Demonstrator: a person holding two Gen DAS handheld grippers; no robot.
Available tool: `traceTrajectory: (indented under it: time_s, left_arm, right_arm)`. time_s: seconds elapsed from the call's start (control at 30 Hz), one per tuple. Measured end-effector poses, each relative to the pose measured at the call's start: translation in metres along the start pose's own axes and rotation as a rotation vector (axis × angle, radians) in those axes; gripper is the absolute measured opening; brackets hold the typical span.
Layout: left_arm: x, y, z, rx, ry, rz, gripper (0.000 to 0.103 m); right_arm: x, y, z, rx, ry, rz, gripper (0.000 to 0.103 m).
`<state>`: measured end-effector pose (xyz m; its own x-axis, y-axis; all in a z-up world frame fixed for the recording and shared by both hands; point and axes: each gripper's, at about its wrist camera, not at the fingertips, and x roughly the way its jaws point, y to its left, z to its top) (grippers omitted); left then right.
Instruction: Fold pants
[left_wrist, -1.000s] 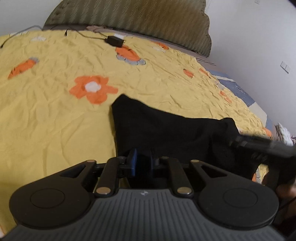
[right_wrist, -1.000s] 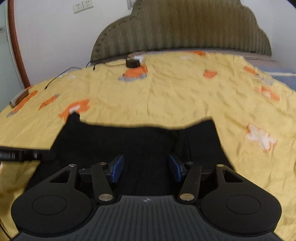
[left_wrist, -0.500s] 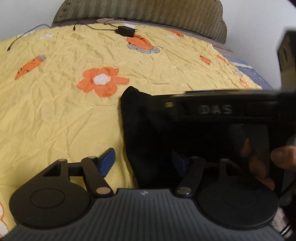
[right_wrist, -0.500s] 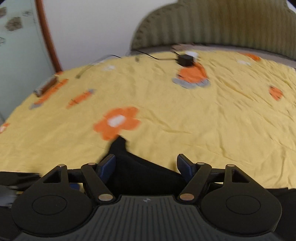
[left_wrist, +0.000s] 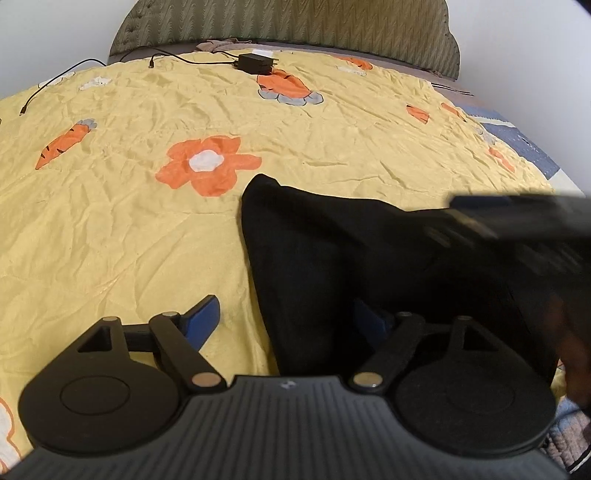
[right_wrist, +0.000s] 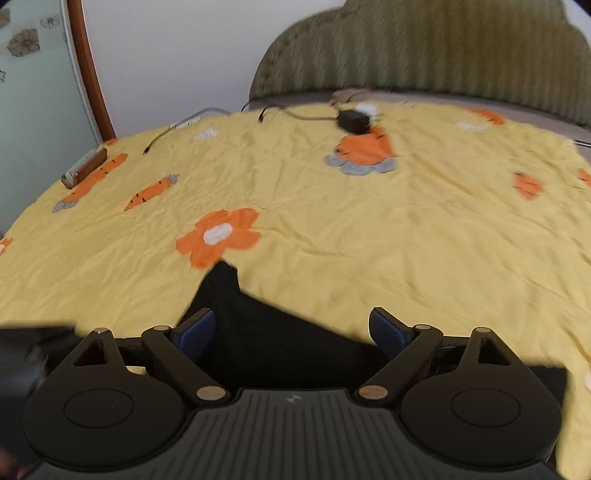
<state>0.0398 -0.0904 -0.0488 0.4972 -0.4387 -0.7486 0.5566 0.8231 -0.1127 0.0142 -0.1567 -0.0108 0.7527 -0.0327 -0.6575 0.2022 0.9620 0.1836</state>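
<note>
The black pants lie folded on the yellow bedspread, with one corner pointing toward an orange flower. My left gripper is open; its left finger is over the spread and its right finger over the cloth's near left edge. My right gripper is open just above the pants, holding nothing. The right gripper's dark body shows blurred at the right of the left wrist view.
A black charger with cable lies near the padded headboard. A wood-and-white object sits at the bed's far left edge. A wall and door frame stand left. A blue patterned cloth lies at the right.
My left gripper opened and let go of the pants a second ago. My right gripper swung left across the cloth, then drew back to the right of the left gripper's view.
</note>
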Motion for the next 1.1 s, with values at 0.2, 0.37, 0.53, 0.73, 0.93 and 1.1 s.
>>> traceTrajectory:
  time_s: [0.2,0.37,0.53,0.73,0.93,1.1]
  left_arm:
    - [0.001,0.001,-0.001,-0.007,-0.016,0.019,0.083]
    - [-0.011,0.025,-0.008,-0.125,-0.028,-0.120,0.084]
    - [-0.015,0.038,-0.012,-0.190,-0.040,-0.228,0.088]
    - [-0.008,0.028,-0.010,-0.196,-0.034,-0.313,0.092]
    - [-0.001,0.011,-0.010,-0.139,-0.010,-0.351,0.098]
    - [-0.003,0.012,-0.015,-0.098,-0.021,-0.370,0.098]
  right_arm:
    - [0.008,-0.005,-0.040,-0.129,0.029,-0.115,0.093]
    - [-0.042,-0.029,-0.039,-0.007,-0.099,-0.123,0.093]
    - [-0.090,-0.118,-0.061,0.299,-0.126,-0.116,0.094]
    - [-0.090,-0.188,-0.099,0.547,-0.106,0.014,0.094]
    - [-0.077,-0.196,-0.105,0.588,-0.137,0.205,0.097]
    - [-0.065,-0.182,-0.102,0.511,-0.087,0.325,0.097]
